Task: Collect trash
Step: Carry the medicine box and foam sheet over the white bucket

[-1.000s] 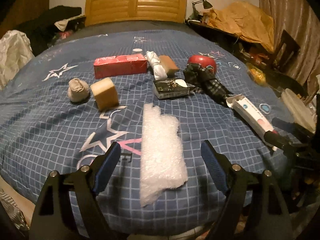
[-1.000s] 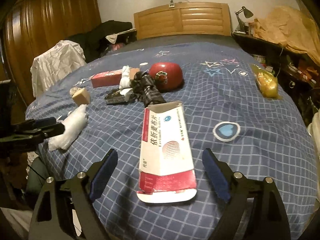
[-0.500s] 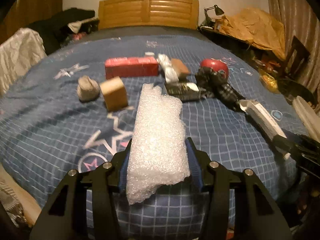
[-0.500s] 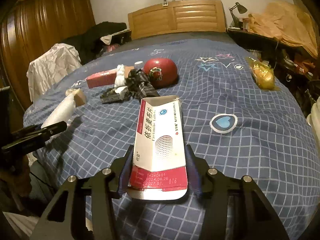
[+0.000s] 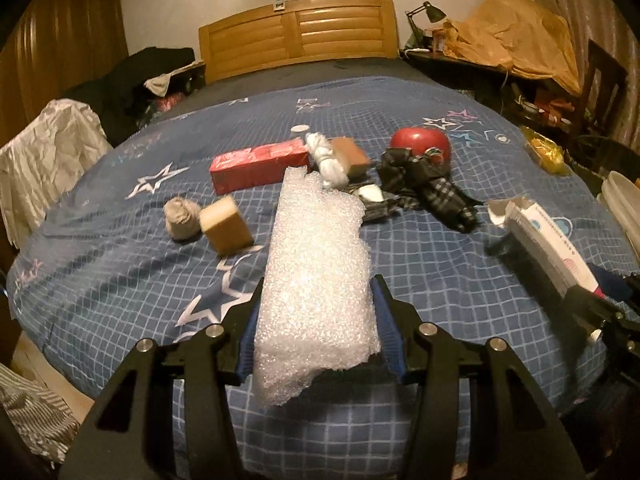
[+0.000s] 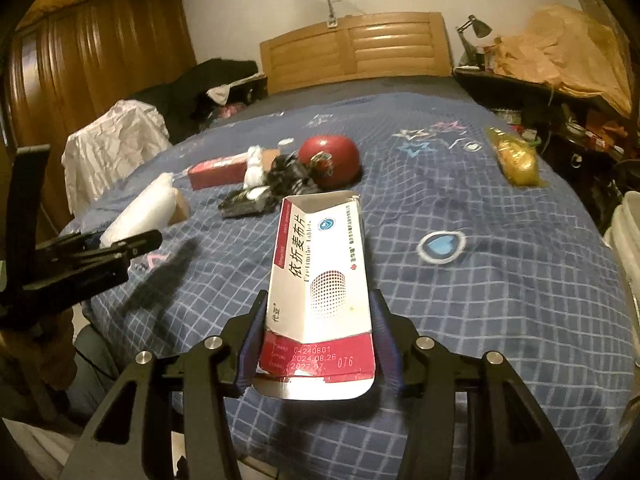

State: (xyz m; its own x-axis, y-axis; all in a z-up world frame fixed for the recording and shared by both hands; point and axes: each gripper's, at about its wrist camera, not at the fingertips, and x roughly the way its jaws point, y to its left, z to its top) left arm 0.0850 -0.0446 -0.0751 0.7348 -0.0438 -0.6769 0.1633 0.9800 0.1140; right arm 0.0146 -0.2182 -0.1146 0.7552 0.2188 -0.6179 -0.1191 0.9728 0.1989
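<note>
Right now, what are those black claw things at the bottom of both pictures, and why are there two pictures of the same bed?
Those claws are grippers, like big tongs. A person holds one in each hand, and each has a small camera looking along its two fingers. So each picture is one gripper's own view.

The left gripper is squeezing a white sheet of bubble wrap. The right gripper is squeezing an opened red and white medicine box. Both are lifted off the bed.

Still lying on the blue blanket are a long red box, a tan block, a grey wad, a white wad, a dark checked cloth and a round red thing. The person is collecting trash.
</note>
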